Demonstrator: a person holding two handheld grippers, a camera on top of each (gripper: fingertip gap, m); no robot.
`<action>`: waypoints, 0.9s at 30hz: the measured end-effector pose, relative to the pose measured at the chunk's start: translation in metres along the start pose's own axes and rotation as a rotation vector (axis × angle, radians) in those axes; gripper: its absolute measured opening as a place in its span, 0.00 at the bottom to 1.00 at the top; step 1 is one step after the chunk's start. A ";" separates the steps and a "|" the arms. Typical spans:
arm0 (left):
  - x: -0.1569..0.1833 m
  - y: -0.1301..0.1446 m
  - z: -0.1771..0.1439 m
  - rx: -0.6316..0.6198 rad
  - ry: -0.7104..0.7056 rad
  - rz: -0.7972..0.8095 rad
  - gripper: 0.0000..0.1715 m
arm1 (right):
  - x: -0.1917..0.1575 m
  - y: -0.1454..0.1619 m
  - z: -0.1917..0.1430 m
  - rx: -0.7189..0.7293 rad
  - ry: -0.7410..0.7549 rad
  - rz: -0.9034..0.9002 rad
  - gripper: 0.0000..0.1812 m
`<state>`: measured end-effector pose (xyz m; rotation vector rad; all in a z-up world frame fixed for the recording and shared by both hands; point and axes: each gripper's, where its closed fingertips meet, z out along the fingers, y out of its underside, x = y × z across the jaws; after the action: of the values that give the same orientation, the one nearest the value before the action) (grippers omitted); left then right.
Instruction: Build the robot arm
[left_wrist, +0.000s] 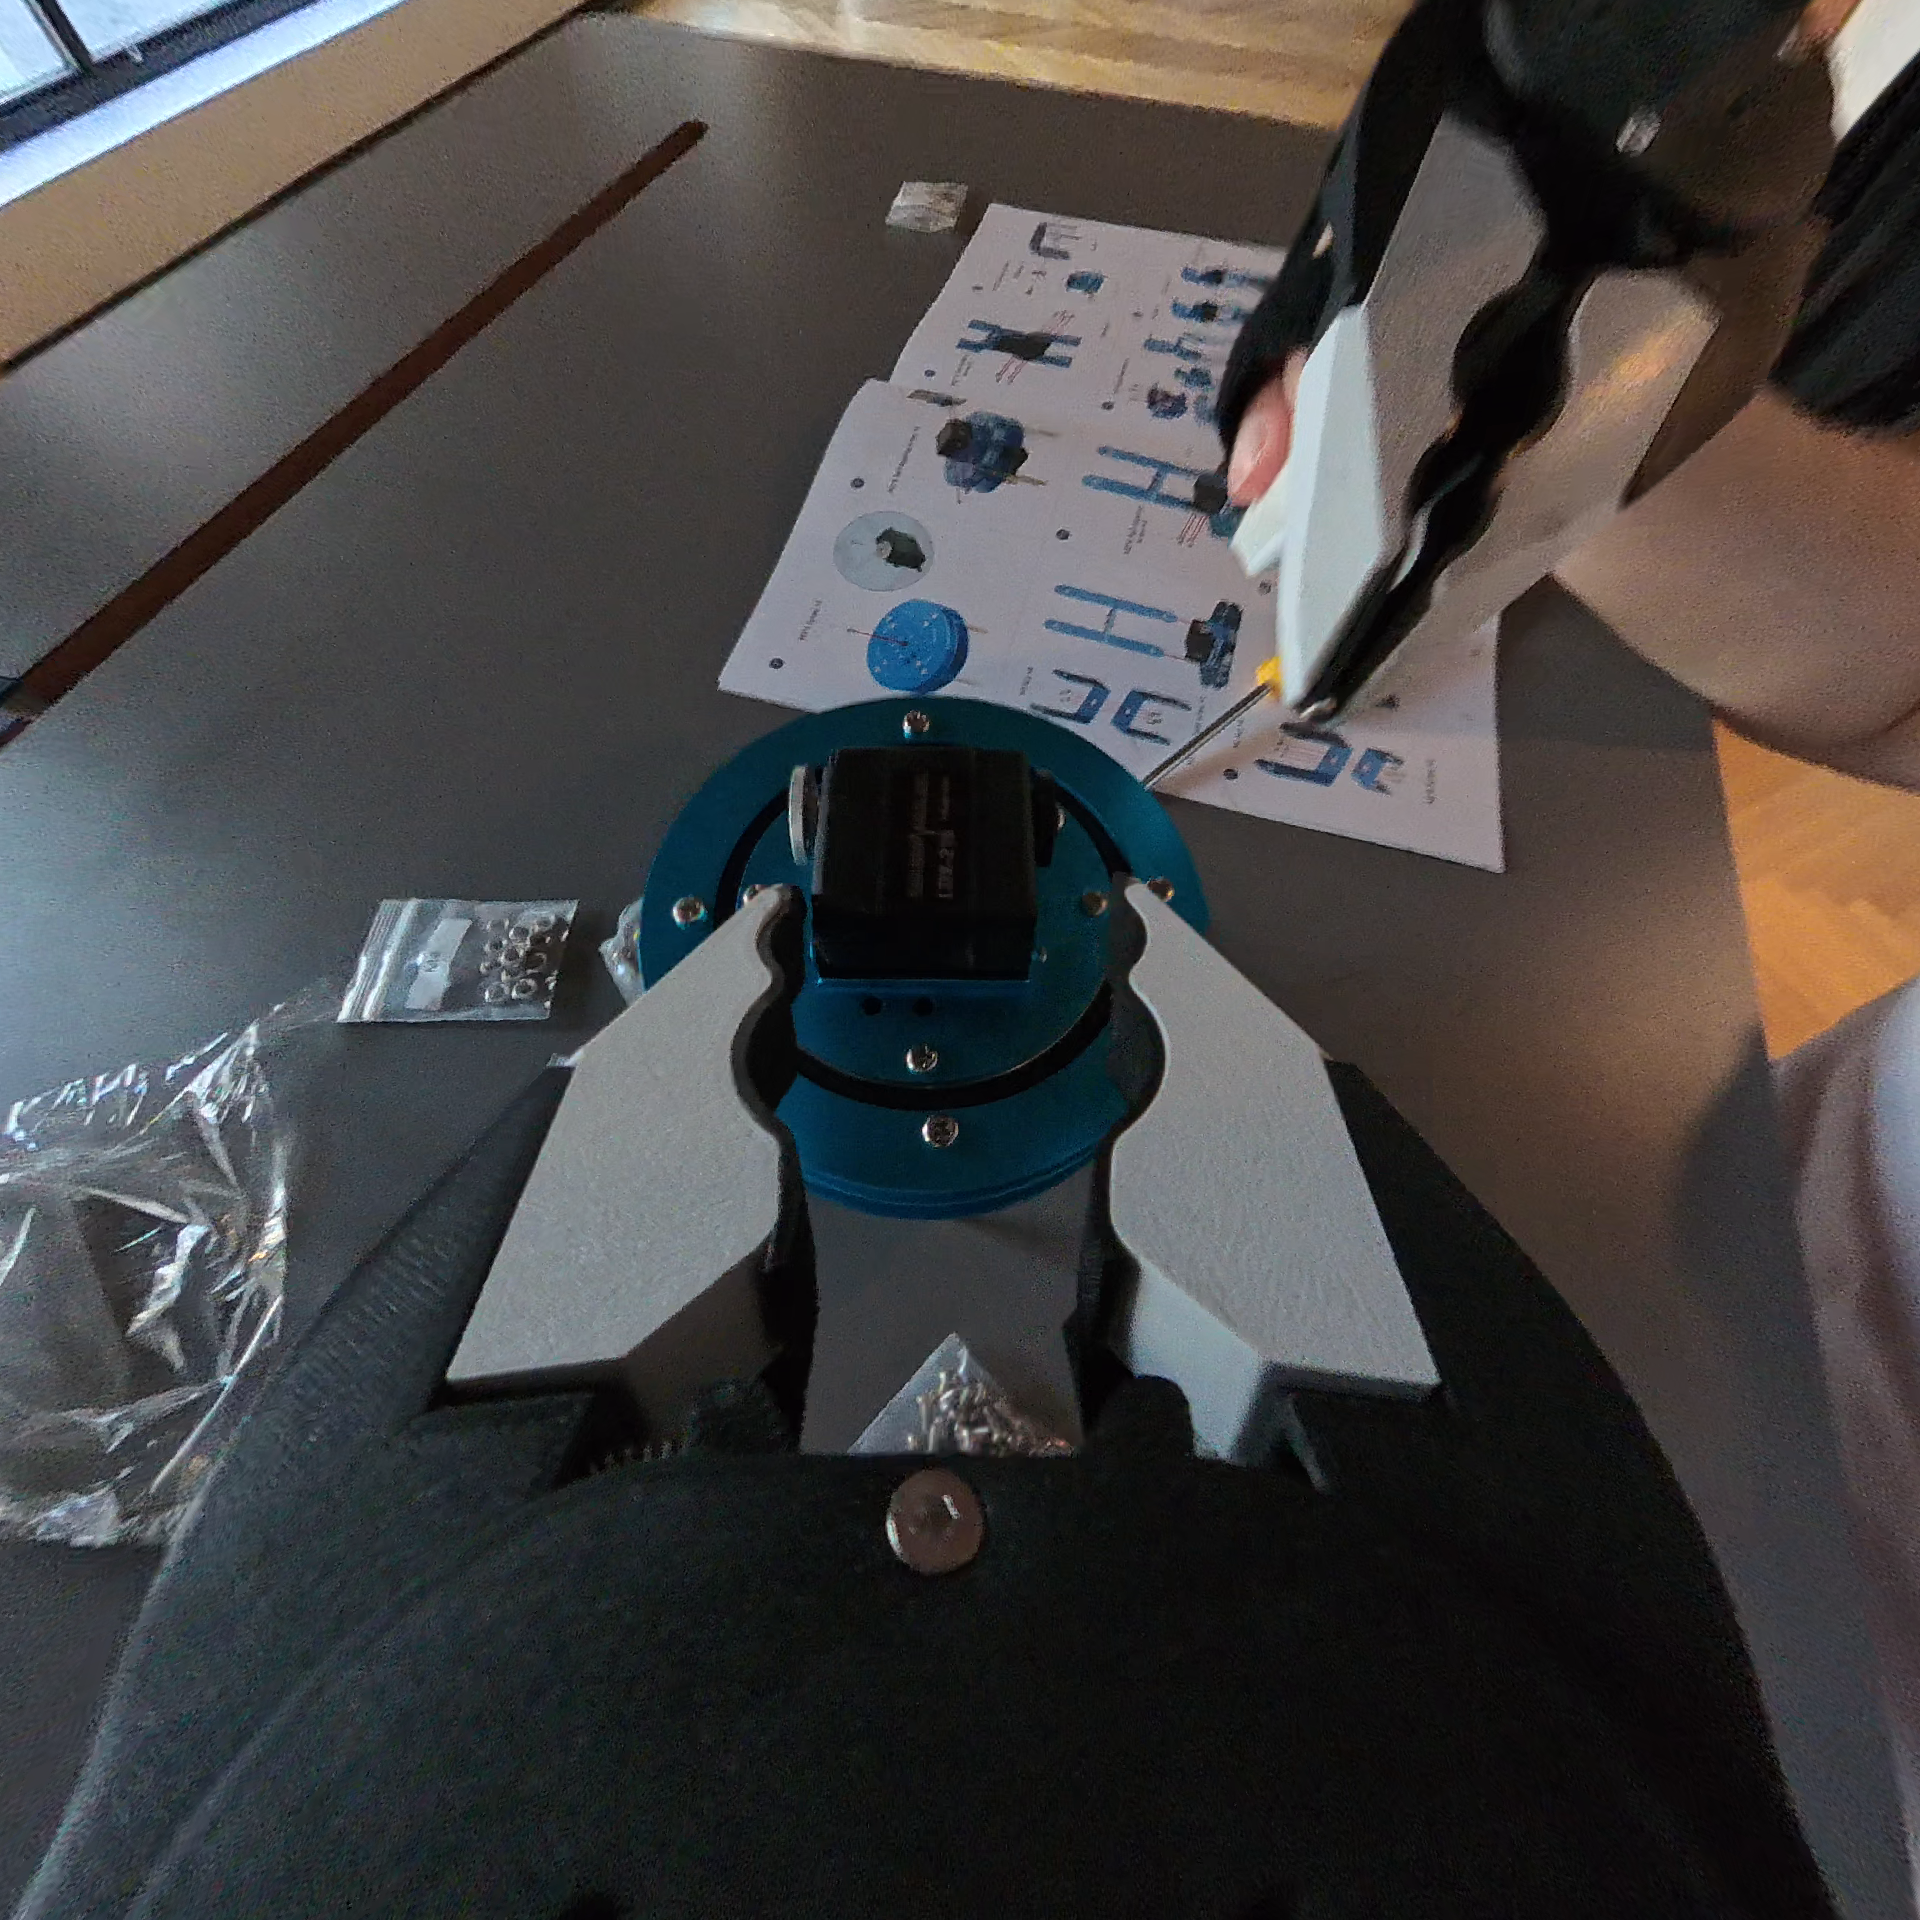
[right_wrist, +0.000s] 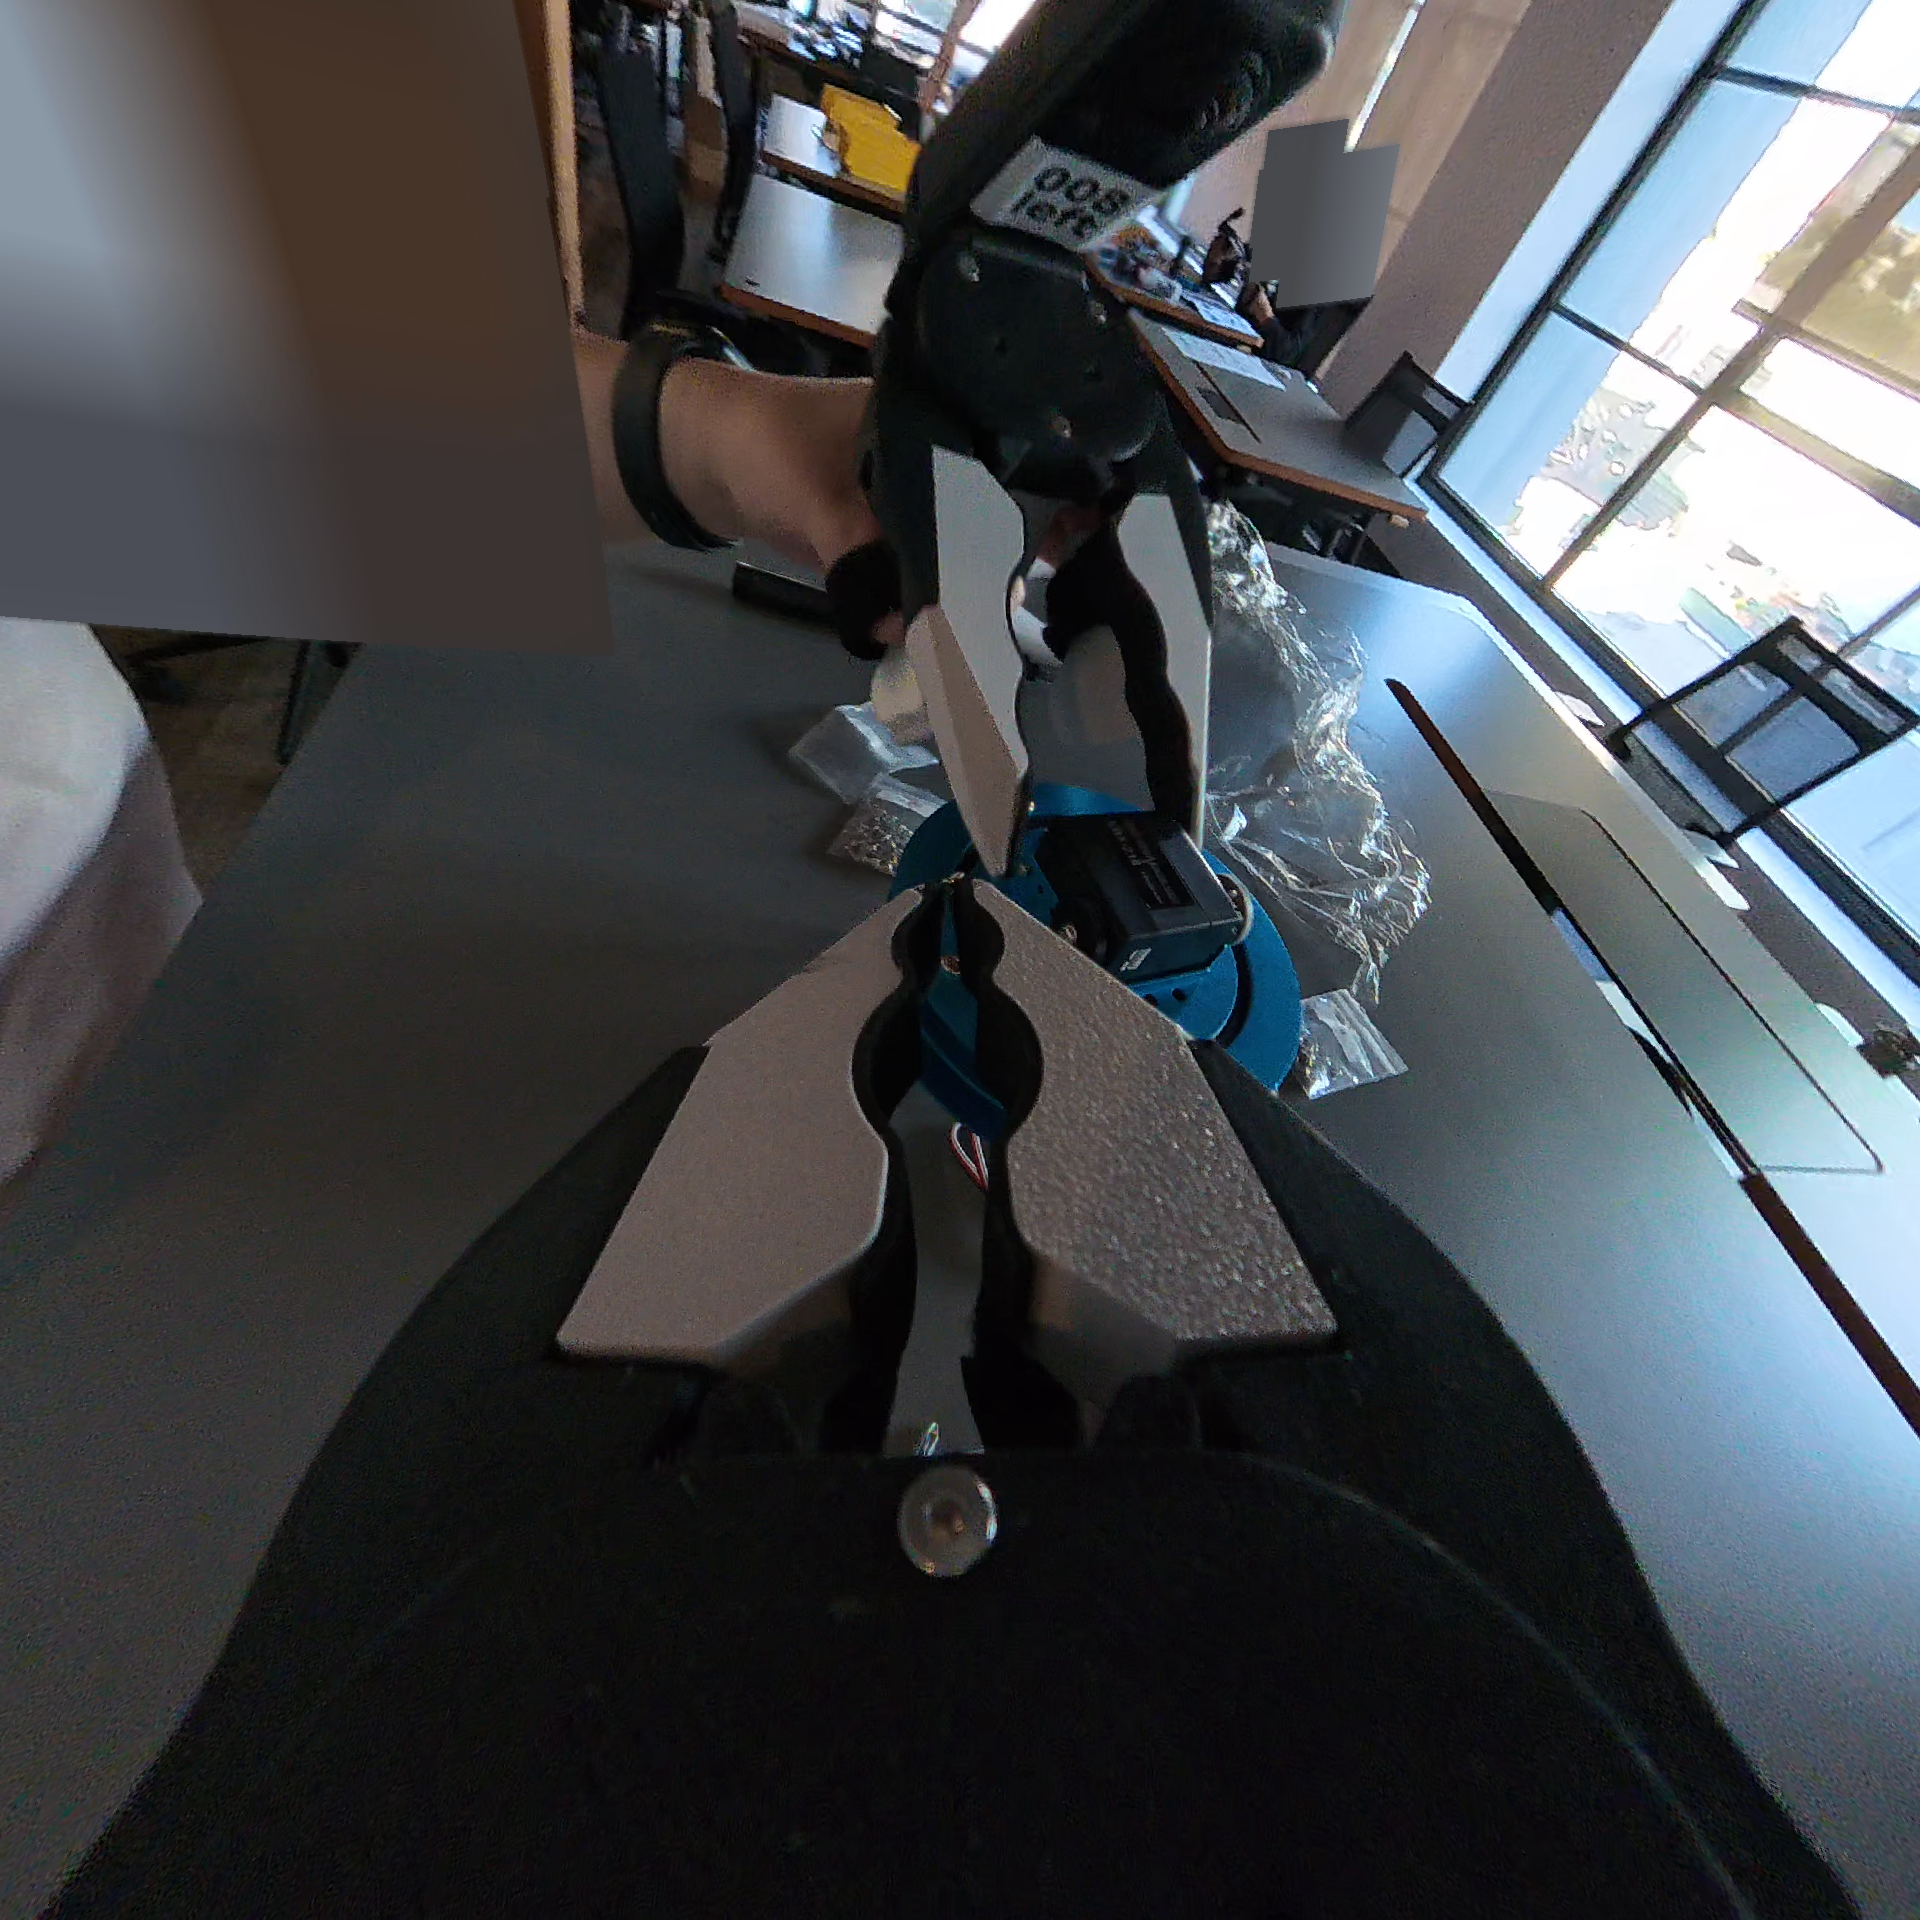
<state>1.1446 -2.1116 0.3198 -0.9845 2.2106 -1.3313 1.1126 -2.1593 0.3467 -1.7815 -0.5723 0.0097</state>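
Blue round base (left_wrist: 914, 1039) with a black boxy motor (left_wrist: 920, 862) on top sits on the dark table (left_wrist: 468, 623), right in front of my left gripper (left_wrist: 951, 899). My left fingers are spread wide, one on each side of the black motor, with their tips over the blue ring. I cannot tell if they touch it. The motor's long side runs away from me, in line with my fingers.

My right gripper (right_wrist: 940, 894) is squeezed nearly shut on a thin screwdriver (left_wrist: 1210, 732) (it has a bit of yellow near the handle). In my left view the metal tip points down at the right edge of the blue ring, just beside it, and my right gripper (left_wrist: 1309, 707) comes in from above on that side.

So my left one is nearest the motor, and my right one is nearest the rim.

Close by lie paper sheets with blue pictures (left_wrist: 1091, 520), a small bag of nuts (left_wrist: 468, 961), a little bag of screws (left_wrist: 961, 1403) and crinkly clear plastic (left_wrist: 135, 1247).
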 end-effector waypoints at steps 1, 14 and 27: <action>0.000 -0.004 -0.001 0.016 0.011 -0.012 0.31 | 0.002 0.002 0.001 -0.009 0.019 0.009 0.00; -0.005 -0.005 0.000 0.049 0.018 -0.045 0.24 | 0.009 0.024 0.029 -0.190 0.256 -0.034 0.00; -0.004 -0.005 0.001 0.101 -0.037 -0.134 0.24 | 0.022 0.030 0.031 -0.370 0.407 -0.195 0.00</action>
<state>1.1503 -2.1111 0.3235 -1.1264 2.0605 -1.4553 1.1334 -2.1279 0.3164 -2.0004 -0.4662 -0.6145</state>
